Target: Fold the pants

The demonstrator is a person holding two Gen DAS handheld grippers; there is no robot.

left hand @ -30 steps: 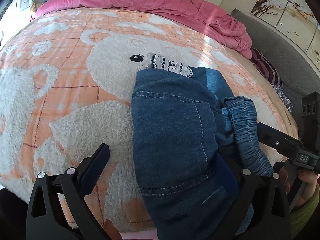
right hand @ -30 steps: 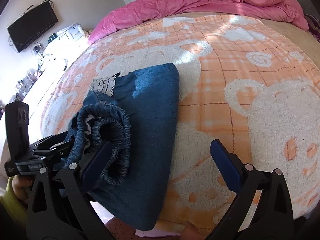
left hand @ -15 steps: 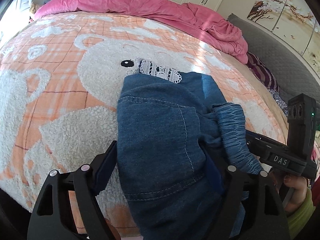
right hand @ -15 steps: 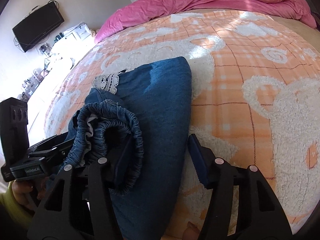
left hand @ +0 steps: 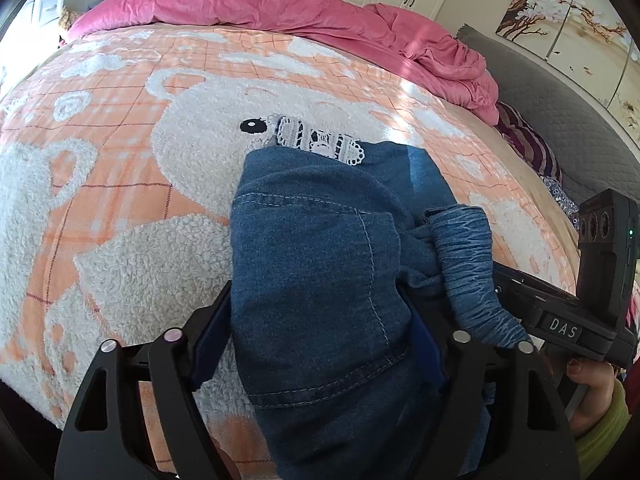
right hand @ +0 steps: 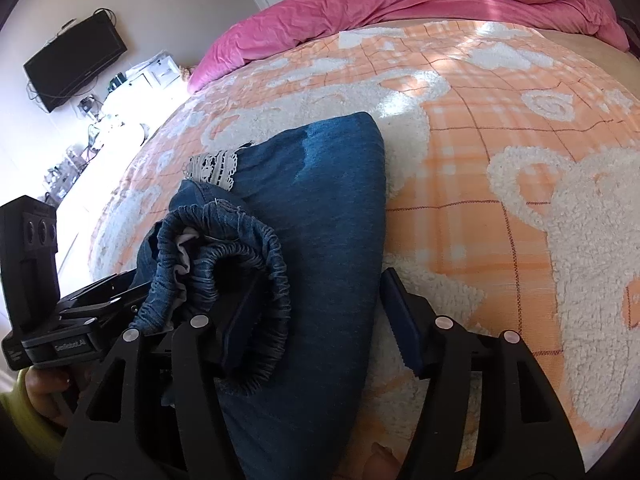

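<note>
The blue denim pants (left hand: 316, 264) lie folded on the orange bear blanket (left hand: 120, 184), white lace trim (left hand: 316, 142) at their far end. My left gripper (left hand: 320, 344) is shut on the near part of the pants, fingers on both sides. The elastic waistband (left hand: 468, 264) bunches at the right. In the right wrist view my right gripper (right hand: 316, 320) is shut on the pants (right hand: 320, 208), its left finger (right hand: 236, 320) inside the waistband loop (right hand: 240, 264). Each gripper shows in the other's view, the right one (left hand: 568, 320) and the left one (right hand: 72, 320).
A pink duvet (left hand: 280, 12) is heaped along the far side of the bed. A grey headboard (left hand: 560, 120) and striped cloth (left hand: 528, 144) are at the right. A wall TV (right hand: 76, 64) and a cluttered dresser (right hand: 100, 132) stand beyond the bed's left edge.
Both grippers have closed from wide open onto the near part of the pants. The denim bulges up between the fingers.
</note>
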